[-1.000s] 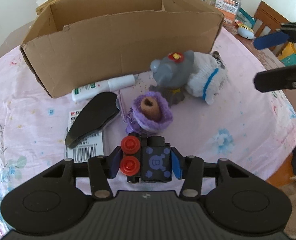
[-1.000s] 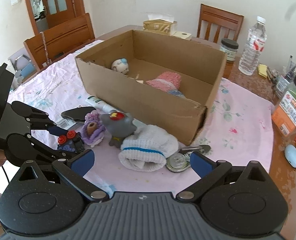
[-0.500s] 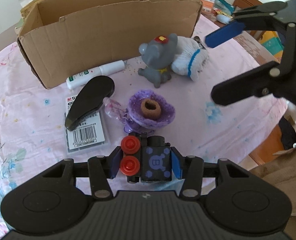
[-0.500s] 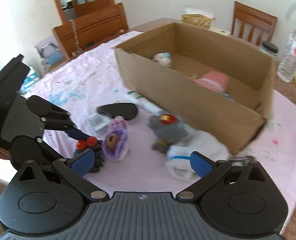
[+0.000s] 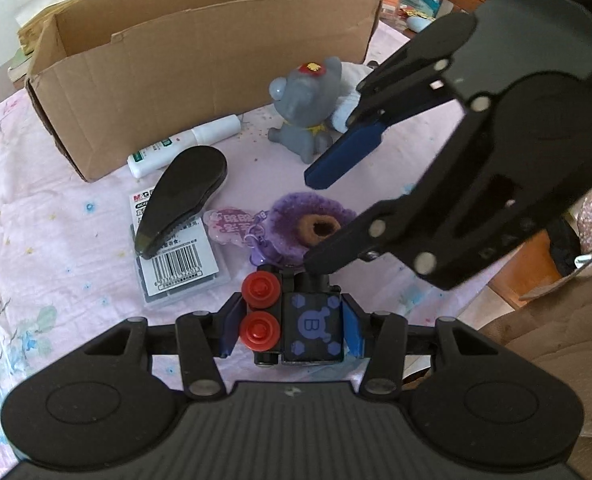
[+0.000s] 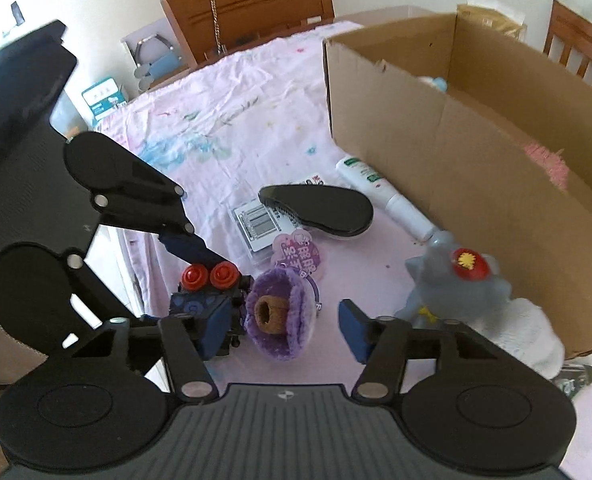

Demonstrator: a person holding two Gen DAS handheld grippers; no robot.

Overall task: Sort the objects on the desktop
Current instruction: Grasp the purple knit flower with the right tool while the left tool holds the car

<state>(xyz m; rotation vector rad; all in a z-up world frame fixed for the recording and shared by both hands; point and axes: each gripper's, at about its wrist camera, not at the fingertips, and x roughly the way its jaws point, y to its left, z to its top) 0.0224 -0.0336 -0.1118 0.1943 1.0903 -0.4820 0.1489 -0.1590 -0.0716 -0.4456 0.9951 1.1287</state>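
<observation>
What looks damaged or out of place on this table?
The cardboard box has a ragged, torn top edge and a small notch on its far wall. Small crumb-like specks are scattered on the cloth beside the grey toy. The black brush lies across the barcode pack.

My right gripper (image 6: 289, 326), a second ago back near the white sock (image 6: 528, 336) and metal bits at the counter's edge, has swung leftward and now straddles the purple plush flower (image 6: 281, 316), fingers spread wide on either side. From my left gripper (image 5: 291, 330), it has grown from two finger tips at the frame's right edge to a large mass over the flower (image 5: 308, 228). The left gripper's view has drawn back from the cardboard box (image 5: 199, 76).
</observation>
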